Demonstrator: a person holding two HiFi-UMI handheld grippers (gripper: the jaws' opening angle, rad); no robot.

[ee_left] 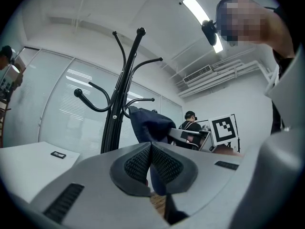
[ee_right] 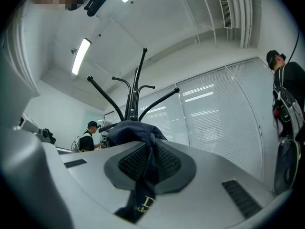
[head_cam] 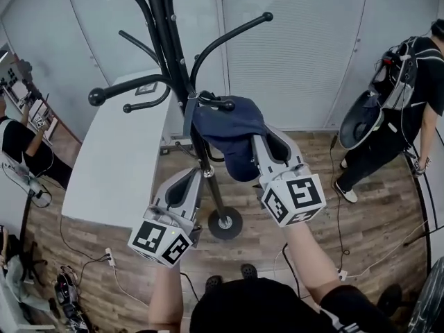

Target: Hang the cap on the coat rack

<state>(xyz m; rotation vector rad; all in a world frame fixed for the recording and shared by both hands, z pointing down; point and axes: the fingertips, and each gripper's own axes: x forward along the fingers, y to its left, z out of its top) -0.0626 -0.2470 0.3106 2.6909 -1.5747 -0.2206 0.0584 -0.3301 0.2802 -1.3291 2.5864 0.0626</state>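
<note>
**Cap draped on a lower hook, right claw clenched on its cloth.**
Navy cap [head_cam: 229,127] sits over a short lower hook [head_cam: 222,105] of the black coat rack [head_cam: 170,54], with the hook's knob end poking out past the crown. Right gripper [ee_right: 150,160] is clenched on a fold of the cap, and a strip with gold lettering trails out below the pads. The grip is likely there to seat the cap over the knob so it does not slide off. Left gripper [head_cam: 196,177] is closed, pads meeting, with nothing plainly held. A dark sliver shows below the pads; cannot tell if it is cloth. This gripper hangs low, just beside the rack's pole [head_cam: 211,186], probably parked out of the way of the hooks. Judged: hang near done, only the release left.
</note>
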